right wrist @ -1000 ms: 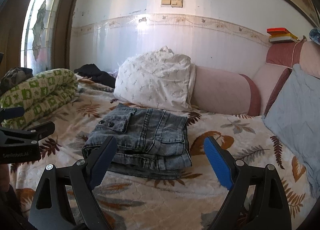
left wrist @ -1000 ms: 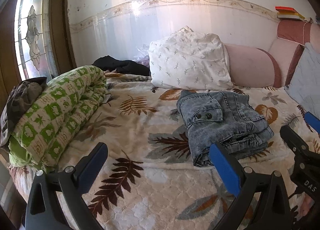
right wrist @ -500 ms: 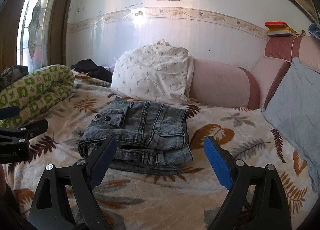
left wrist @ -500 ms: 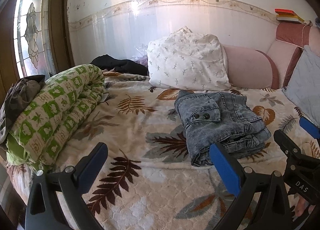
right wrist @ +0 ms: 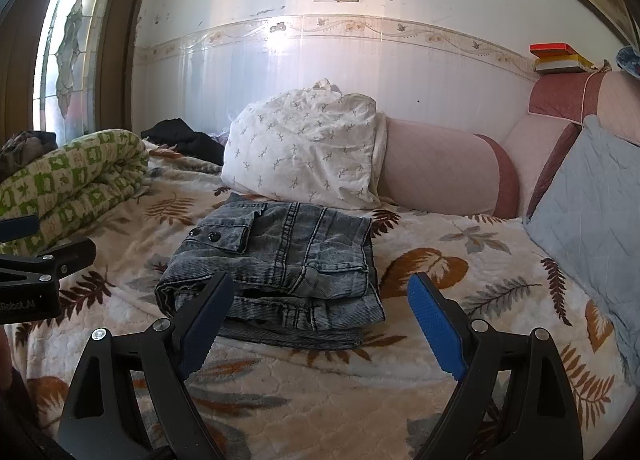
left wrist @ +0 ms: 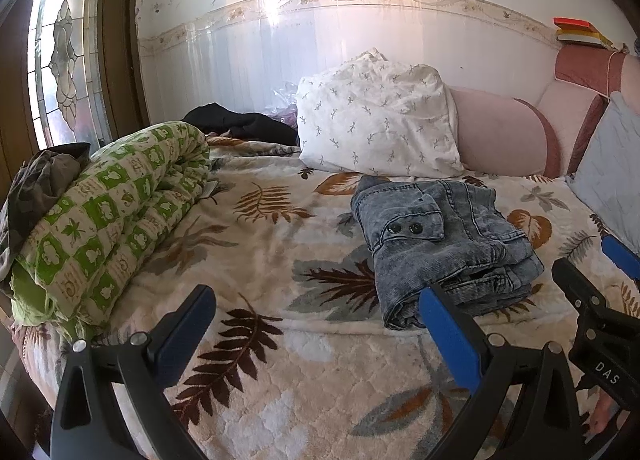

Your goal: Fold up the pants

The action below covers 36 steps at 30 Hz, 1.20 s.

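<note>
The grey-blue denim pants [left wrist: 444,244] lie folded in a compact stack on the leaf-print bedspread [left wrist: 260,252], with a buttoned pocket flap on top; they also show in the right wrist view [right wrist: 280,260]. My left gripper [left wrist: 316,324] is open and empty, held above the bed to the left and in front of the stack. My right gripper [right wrist: 320,320] is open and empty, just in front of the stack and apart from it. The right gripper shows at the right edge of the left wrist view [left wrist: 600,292], and the left gripper at the left edge of the right wrist view [right wrist: 36,268].
A rolled green-and-white quilt [left wrist: 104,215] lies along the left side of the bed. A white patterned pillow [left wrist: 376,119] and a pink bolster [left wrist: 500,139] stand behind the pants. A blue-grey cushion [right wrist: 592,219] leans at the right. Dark clothes [left wrist: 240,123] lie at the back left.
Both grippers have drawn back a little from the folded pants and stay open. The pants have not moved.
</note>
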{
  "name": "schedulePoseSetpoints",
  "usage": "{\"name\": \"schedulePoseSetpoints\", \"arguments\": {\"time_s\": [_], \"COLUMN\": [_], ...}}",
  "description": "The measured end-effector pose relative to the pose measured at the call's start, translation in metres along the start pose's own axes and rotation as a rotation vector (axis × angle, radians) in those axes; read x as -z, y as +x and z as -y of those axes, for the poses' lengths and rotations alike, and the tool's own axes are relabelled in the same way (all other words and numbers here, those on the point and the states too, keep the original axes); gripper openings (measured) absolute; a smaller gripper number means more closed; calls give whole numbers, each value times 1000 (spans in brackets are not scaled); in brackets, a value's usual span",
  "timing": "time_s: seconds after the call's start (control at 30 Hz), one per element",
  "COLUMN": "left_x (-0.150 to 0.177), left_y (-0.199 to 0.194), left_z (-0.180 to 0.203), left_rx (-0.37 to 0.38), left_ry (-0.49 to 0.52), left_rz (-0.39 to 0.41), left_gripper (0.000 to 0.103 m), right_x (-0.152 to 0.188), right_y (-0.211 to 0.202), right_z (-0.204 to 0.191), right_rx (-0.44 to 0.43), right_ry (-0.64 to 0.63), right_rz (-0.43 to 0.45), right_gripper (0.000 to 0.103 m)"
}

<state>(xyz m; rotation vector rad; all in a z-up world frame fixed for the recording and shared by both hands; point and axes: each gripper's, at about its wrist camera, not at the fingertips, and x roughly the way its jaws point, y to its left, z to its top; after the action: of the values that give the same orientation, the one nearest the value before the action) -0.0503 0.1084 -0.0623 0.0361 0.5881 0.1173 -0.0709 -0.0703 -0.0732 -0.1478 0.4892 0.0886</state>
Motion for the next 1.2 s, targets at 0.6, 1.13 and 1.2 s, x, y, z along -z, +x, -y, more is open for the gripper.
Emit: {"name": "schedulePoseSetpoints", "arguments": {"time_s": [0.6,1.13,1.2], "left_x": [2,2,2], "left_y": [3,4,4], "left_z": [-1,0,0], "left_rx": [10,18,20], "left_ry": [8,11,11], "left_rz": [-10,-15,-16], "left_gripper": [103,103,103], "right_x": [2,1,1], "right_y": [1,3,3], "right_z": [2,1,1], "right_rx": [5,-8,-11], "right_ry": [4,23,23], "right_rz": [-3,-5,-5], "right_gripper": [89,89,89]}}
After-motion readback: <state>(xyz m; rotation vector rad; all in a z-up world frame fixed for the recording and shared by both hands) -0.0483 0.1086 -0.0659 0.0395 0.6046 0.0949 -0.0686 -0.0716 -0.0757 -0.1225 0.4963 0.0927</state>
